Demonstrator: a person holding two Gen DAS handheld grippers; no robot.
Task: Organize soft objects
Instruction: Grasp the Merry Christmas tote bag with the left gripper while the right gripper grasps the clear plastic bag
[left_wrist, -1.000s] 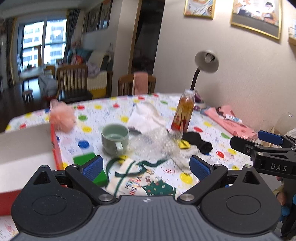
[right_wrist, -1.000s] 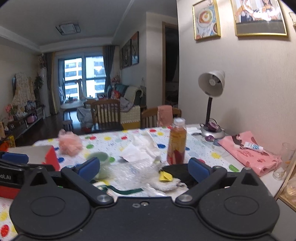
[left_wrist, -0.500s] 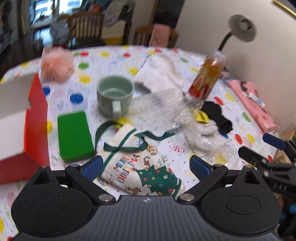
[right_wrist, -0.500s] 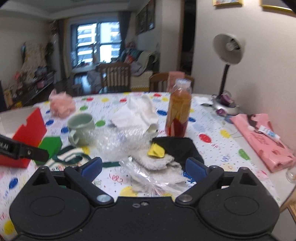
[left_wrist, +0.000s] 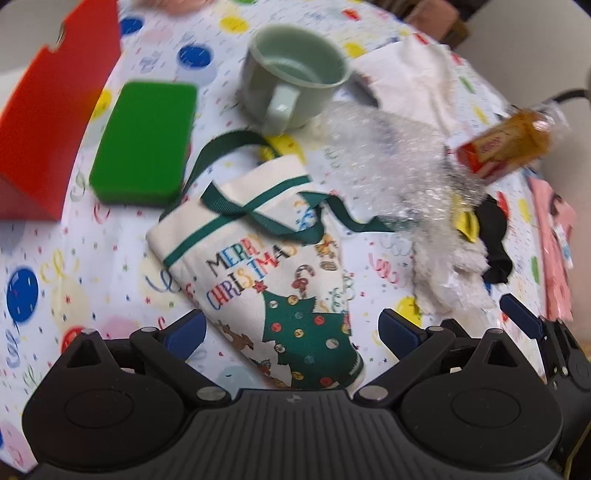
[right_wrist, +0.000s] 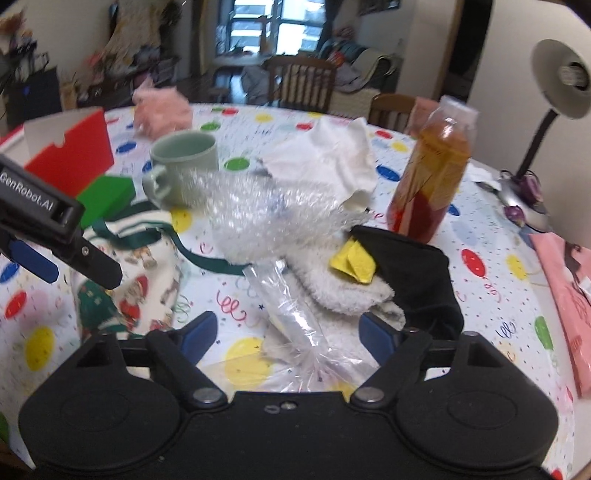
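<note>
A cream Christmas tote bag (left_wrist: 273, 280) with green straps lies flat on the dotted tablecloth, right under my open left gripper (left_wrist: 291, 332); it also shows in the right wrist view (right_wrist: 129, 280). My open right gripper (right_wrist: 284, 332) hovers over a clear plastic bag (right_wrist: 295, 317) with a fluffy white sock (right_wrist: 340, 288), a yellow tag and a black cloth (right_wrist: 413, 269) beside it. Bubble wrap (right_wrist: 266, 218) and a white cloth (right_wrist: 332, 155) lie behind. A green sponge (left_wrist: 144, 140) lies left of the tote. A pink puff (right_wrist: 162, 110) sits at the far side.
A green mug (left_wrist: 295, 77) stands behind the tote. A red and white box (left_wrist: 48, 122) stands at the left. An orange drink bottle (right_wrist: 436, 170) stands right of the cloths. A desk lamp (right_wrist: 554, 81) and pink cloth (right_wrist: 569, 288) are at the right edge.
Both grippers have dropped and tilted down toward the table. The left one now sits low over the tote bag, the right one low over the plastic bag and sock. Both stay open.
</note>
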